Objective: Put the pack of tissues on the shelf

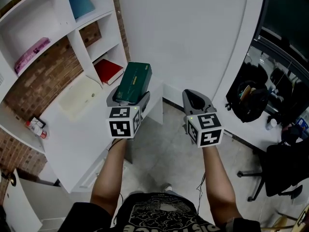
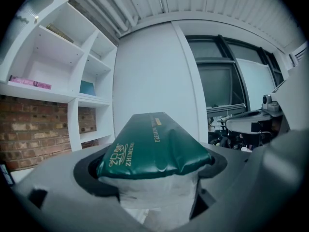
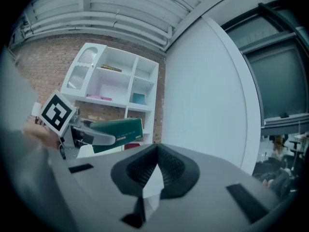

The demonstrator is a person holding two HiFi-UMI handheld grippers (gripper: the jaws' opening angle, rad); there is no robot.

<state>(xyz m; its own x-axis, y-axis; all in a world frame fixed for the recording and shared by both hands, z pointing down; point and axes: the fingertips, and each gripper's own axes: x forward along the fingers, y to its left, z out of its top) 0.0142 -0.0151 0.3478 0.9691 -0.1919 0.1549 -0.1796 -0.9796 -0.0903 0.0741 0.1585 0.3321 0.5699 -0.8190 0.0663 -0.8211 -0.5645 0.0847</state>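
Observation:
A dark green pack of tissues [image 1: 134,82] with gold print sticks up from my left gripper [image 1: 129,97], which is shut on its lower end. In the left gripper view the pack [image 2: 153,146] fills the space between the jaws of the left gripper [image 2: 154,180]. The white shelf unit [image 1: 72,37] stands to the left of the pack, a little way off. My right gripper [image 1: 197,100] is held beside the left one, shut, with nothing in it. The right gripper view shows the right gripper [image 3: 155,170] with its pads meeting, and the pack [image 3: 118,132] off to the left.
The shelf holds a blue book [image 1: 80,3], a pink item [image 1: 32,52], a red book [image 1: 108,70], a cream box [image 1: 79,96] and a small bottle [image 1: 36,127]. A white wall [image 1: 193,33] is straight ahead. At the right are a black bag [image 1: 248,100] and a black chair [image 1: 285,170].

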